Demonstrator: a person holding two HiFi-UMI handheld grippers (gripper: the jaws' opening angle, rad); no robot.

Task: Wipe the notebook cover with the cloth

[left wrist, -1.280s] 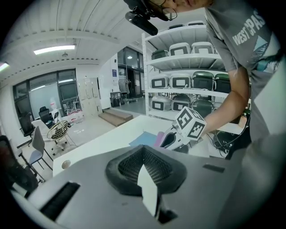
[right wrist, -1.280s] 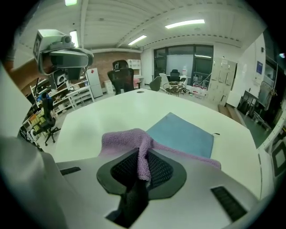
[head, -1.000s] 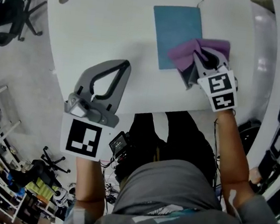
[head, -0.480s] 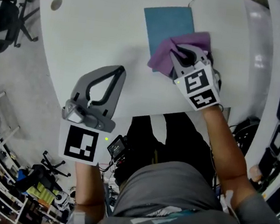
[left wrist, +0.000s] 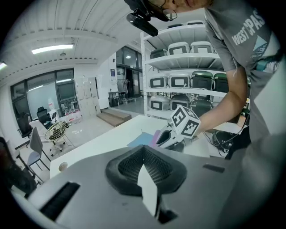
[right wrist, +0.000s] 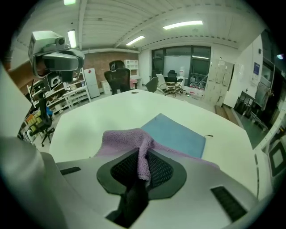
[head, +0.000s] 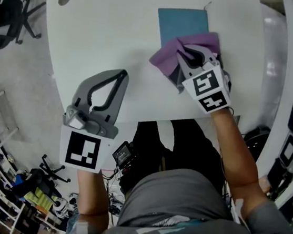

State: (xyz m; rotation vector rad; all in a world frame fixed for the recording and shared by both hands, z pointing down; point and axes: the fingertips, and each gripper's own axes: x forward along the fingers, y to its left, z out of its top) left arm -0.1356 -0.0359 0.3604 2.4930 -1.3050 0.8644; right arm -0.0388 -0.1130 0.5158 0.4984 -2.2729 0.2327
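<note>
Purple terry, the cloth point(head: 167, 55) is pinched in the right gripper point(head: 190, 54), whose jaws are clamped on a fold of it. The rest drapes forward onto the near end of the blue notebook point(head: 182, 20), which lies flat toward the far side of the white table point(head: 110, 24).

A second ago the cloth sat at the notebook's right edge. It has since been dragged leftward across the near part of the cover, and its leading flap now spills past the near left corner onto bare table. I'd judge one sideways pass about finished, with the far half of the cover not yet covered by the cloth.

The left gripper point(head: 122, 75) has barely shifted. It hovers over the table's near edge, well apart from the notebook, with its jaws closed together on nothing.

Behind the person, storage boxes point(left wrist: 179, 82) line a shelving rack point(left wrist: 145, 80). I can't tell what is inside them.
</note>
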